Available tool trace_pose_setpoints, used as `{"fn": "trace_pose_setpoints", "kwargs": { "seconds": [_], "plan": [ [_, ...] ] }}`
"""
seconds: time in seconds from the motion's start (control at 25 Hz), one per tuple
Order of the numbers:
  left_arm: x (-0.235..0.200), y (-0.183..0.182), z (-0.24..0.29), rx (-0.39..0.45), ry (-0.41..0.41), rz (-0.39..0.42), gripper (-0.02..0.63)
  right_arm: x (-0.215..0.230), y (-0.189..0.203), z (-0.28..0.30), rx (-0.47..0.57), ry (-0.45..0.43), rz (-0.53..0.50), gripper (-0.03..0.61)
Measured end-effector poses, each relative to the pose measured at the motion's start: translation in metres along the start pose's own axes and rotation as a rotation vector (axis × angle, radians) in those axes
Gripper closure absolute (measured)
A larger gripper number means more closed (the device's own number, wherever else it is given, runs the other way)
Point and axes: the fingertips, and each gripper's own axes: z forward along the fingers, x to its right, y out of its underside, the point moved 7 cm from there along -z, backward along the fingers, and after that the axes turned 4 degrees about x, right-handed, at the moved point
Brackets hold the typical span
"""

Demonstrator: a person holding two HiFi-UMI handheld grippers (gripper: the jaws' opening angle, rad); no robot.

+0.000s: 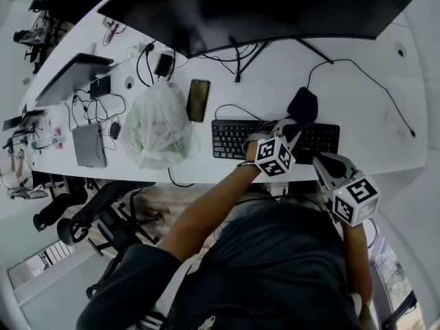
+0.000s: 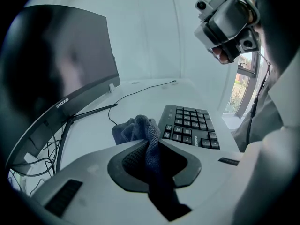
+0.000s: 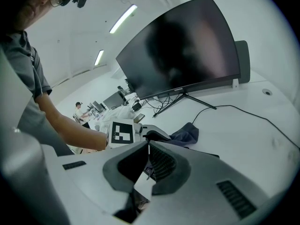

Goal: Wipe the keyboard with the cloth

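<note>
My left gripper (image 2: 149, 146) has its fingers clamped on the cloth (image 2: 136, 128), which is bunched just behind the far edge of the keyboard (image 2: 190, 125). The right gripper (image 3: 149, 146) hangs near the keyboard's right end, fingers closed and empty. I judge the wiping barely begun.

Office: long white desk (image 1: 371, 115), monitor (image 1: 275, 5), keyboard (image 1: 230, 139), swivel chair (image 1: 103, 212) (more workstations (image 3: 101, 102) behind).

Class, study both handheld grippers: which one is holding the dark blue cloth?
The left gripper: its fingers pinch the dark blue knitted cloth by the black keyboard, while the right gripper fingers meet on nothing.
</note>
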Motion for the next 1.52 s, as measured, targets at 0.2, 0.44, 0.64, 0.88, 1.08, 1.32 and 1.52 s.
{"fn": "trace_pose_setpoints", "kwargs": {
  "seconds": [0.2,0.44,0.64,0.88,1.08,1.32,1.52],
  "plan": [
    [-0.002,0.0,-0.001,-0.003,-0.007,-0.023,0.565,0.002,0.001,0.004,-0.011,-0.005,0.006,0.568],
    [-0.012,0.003,0.002,-0.006,-0.003,-0.044,0.565,0.007,0.003,0.015,-0.025,-0.009,0.014,0.568],
    [-0.03,0.006,0.005,-0.032,-0.033,-0.084,0.565,0.01,0.003,0.02,-0.033,-0.011,0.024,0.568],
    [-0.043,0.014,0.006,-0.043,-0.018,-0.125,0.565,0.015,0.009,0.031,-0.053,-0.017,0.046,0.568],
    [-0.051,0.017,0.008,-0.06,-0.018,-0.147,0.565,0.017,0.0,0.04,-0.049,-0.017,0.051,0.569],
    [-0.041,0.01,0.01,-0.052,0.005,-0.091,0.565,0.016,-0.005,0.037,-0.046,0.005,0.048,0.568],
    [-0.016,-0.01,0.026,-0.01,0.041,-0.016,0.565,0.018,-0.005,0.029,-0.038,0.03,0.057,0.568]
  ]
}}
